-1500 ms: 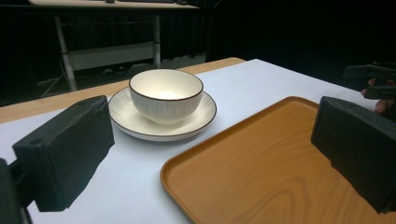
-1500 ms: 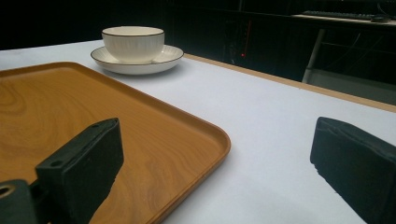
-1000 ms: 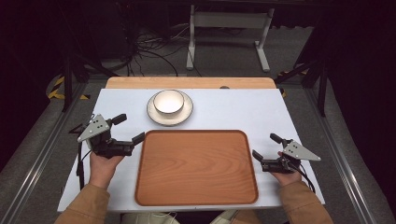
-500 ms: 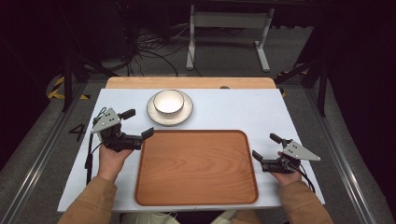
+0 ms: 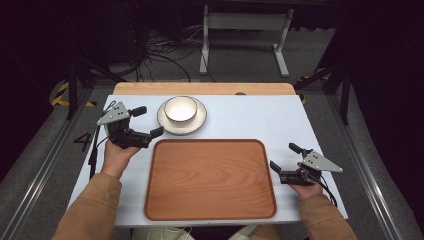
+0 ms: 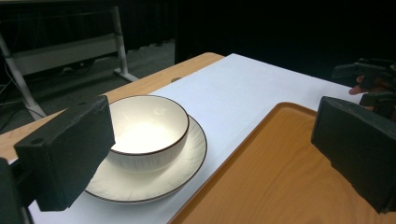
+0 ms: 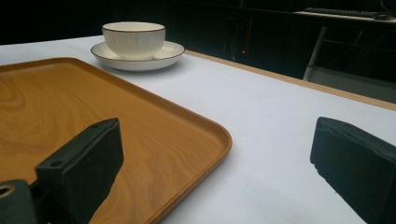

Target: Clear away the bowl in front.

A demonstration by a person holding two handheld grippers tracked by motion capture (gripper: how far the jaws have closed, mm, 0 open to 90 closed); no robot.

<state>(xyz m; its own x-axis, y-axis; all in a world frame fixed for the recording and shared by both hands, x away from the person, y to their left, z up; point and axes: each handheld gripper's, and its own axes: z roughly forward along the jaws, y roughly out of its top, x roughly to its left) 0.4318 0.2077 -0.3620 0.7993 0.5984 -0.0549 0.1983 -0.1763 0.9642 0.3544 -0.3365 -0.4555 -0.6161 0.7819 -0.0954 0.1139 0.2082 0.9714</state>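
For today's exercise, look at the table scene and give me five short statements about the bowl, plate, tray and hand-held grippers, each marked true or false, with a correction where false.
1. The bowl sits on the plate. True.
2. The wooden tray holds the bowl. False: the tray is bare; bowl and plate stand beyond it on the table.
3. The left hand-held gripper is open, near the plate. True.
4. The right hand-held gripper grips the tray's edge. False: it is open, beside the tray.
5. The bowl is tipped over. False: it stands upright.

Tan sleeves; black hand-held grippers, grey plates.
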